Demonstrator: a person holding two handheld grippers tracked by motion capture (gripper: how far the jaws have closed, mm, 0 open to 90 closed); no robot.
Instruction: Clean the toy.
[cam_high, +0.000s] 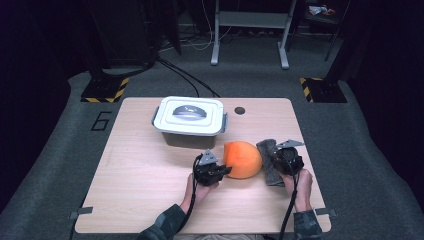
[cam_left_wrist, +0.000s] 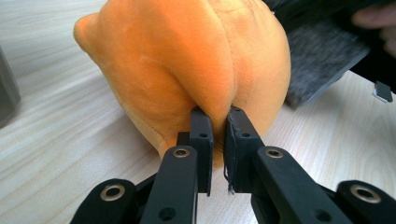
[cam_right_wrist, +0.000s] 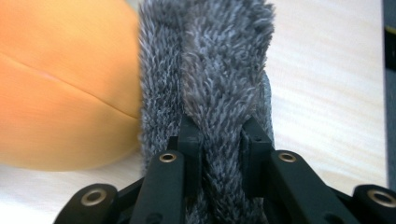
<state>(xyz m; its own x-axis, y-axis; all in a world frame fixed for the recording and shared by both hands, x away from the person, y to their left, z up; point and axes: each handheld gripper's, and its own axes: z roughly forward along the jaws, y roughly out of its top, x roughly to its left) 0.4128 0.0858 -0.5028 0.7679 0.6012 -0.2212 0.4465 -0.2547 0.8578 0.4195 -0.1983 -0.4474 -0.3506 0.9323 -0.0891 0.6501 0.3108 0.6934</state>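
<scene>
Now orange plush (cam_left_wrist: 187, 60) pinched between left gripper (cam_left_wrist: 218, 116) jaws

Both forearms come in from the near edge. The left tool (cam_high: 226, 170) points to the right, its jaws nearly closed and pinching soft material. The right tool (cam_high: 274, 156) points away from the person, its jaws clamped on a fold.

Dim room, grey carpet floor (cam_high: 60, 165), light wood surface (cam_high: 140, 175), grey metal desk frame (cam_high: 250, 20) behind, hazard-striped stand bases (cam_high: 105, 90), black cables (cam_high: 185, 75).
</scene>
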